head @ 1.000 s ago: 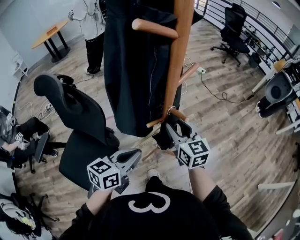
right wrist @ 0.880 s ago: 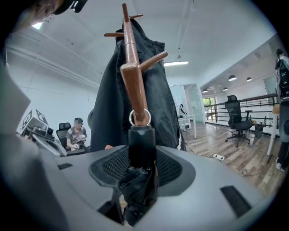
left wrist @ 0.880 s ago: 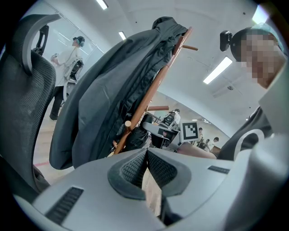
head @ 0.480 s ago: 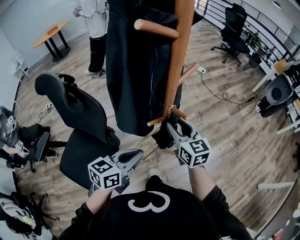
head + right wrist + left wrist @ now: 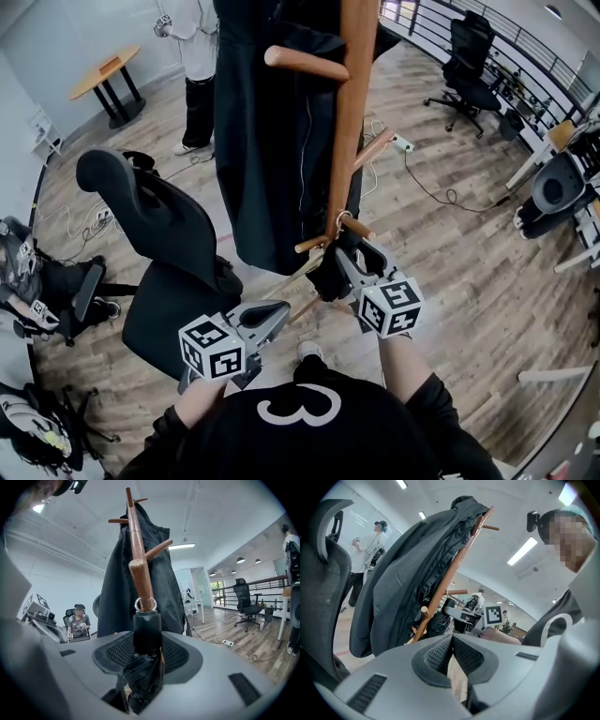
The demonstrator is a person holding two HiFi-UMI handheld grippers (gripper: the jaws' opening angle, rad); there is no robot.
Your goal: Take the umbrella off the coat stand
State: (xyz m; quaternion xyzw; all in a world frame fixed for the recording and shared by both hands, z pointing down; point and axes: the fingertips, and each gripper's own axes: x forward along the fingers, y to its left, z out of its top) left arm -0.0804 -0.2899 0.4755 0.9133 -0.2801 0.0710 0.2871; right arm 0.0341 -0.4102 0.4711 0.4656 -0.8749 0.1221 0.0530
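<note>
A wooden coat stand (image 5: 349, 112) carries a black coat (image 5: 267, 141). From a low peg (image 5: 140, 581) hangs a black folded umbrella (image 5: 146, 634) by a metal ring (image 5: 146, 604) looped over the peg's end. My right gripper (image 5: 146, 656) is shut on the umbrella's handle just below the ring; in the head view it (image 5: 349, 262) sits at the base of that peg with the umbrella (image 5: 328, 274) dangling beneath. My left gripper (image 5: 275, 317) hovers lower left, apart from the stand, its jaws shut with nothing between them (image 5: 451, 639).
A black office chair (image 5: 159, 234) stands close on the left of the stand. A person (image 5: 197, 56) stands at the back near a round table (image 5: 103, 66). A power strip with cable (image 5: 403, 142) lies on the floor; more chairs (image 5: 469, 56) at right.
Both grippers and the umbrella stay almost where they were. The person at the back has shifted slightly to the right.
</note>
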